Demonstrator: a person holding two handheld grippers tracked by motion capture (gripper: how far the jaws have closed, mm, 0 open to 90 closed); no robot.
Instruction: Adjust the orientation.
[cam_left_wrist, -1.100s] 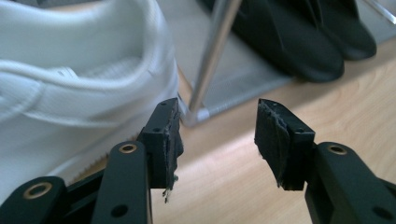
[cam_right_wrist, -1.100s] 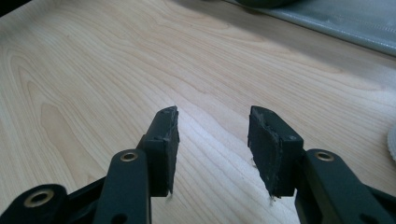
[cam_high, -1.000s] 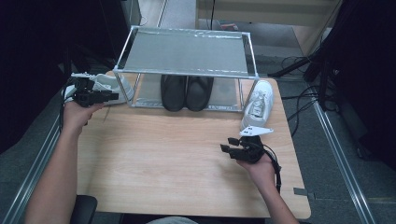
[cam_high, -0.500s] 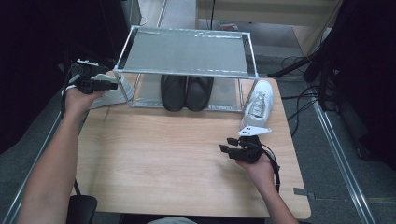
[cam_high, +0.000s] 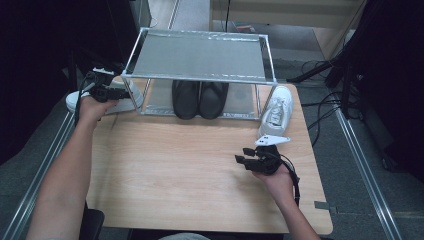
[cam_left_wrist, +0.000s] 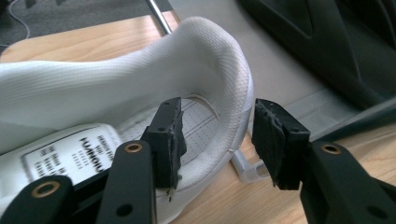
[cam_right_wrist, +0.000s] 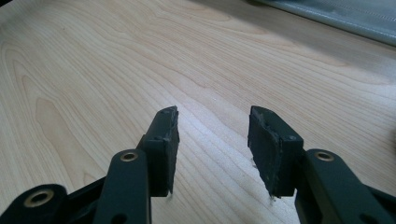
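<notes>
White sneaker sits at the table's far-left corner, just left of the metal rack; in the high view it's mostly hidden behind the left hand, only toe and heel ends poking out. Left gripper is spread wide around the heel collar: one jaw inside the shoe opening, the other outside the heel, nothing clamped. Contact with the fabric is hard to call, probably a small gap on the outer side. Tongue label is cut off by the jaw, text unreadable.

Second white sneaker stands at the rack's right leg, toe toward the person. Black shoes sit under the rack shelf, their heels lost in shadow.

Right gripper rests near the table's right side, jaws apart, empty, over bare wood.
</notes>
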